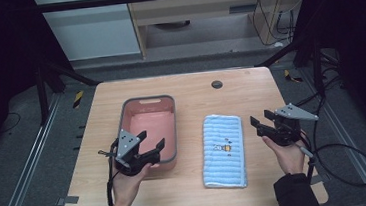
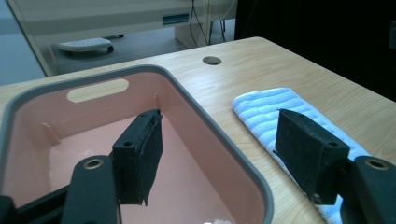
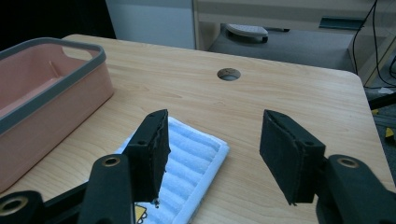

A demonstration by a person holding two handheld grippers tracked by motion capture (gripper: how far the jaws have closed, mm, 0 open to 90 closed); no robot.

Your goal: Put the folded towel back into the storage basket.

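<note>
1. Left gripper (image 1: pixel 153 142): jaws spread, empty, over the pink basin's (image 1: pixel 167 101) near rim.
2. Right gripper (image 1: pixel 259 124): jaws spread, empty, just right of the folded blue towel (image 1: pixel 222 149).
3. Wooden table (image 1: pixel 240 90): cable hole (image 1: pixel 216 84) at far edge.
4. Beyond: grey floor, pale cabinet (image 1: pixel 197 4).

The worktop (image 1: pixel 193 187) is lit evenly and rather dimly from above, while the surroundings to either side in the high view are left almost black. Only soft, short shadows are cast beneath the left gripper (image 1: pixel 153 141) and the right gripper (image 1: pixel 262 122). No harsh glare is seen; a faint sheen is noted on the basin (image 2: pixel 224 140) floor just ahead of the left gripper. Both gripper views are slightly soft and grainy, the near jaws are mildly blurred, and the towel (image 3: pixel 196 158) below the right gripper is rendered with a cool bluish cast.
</note>
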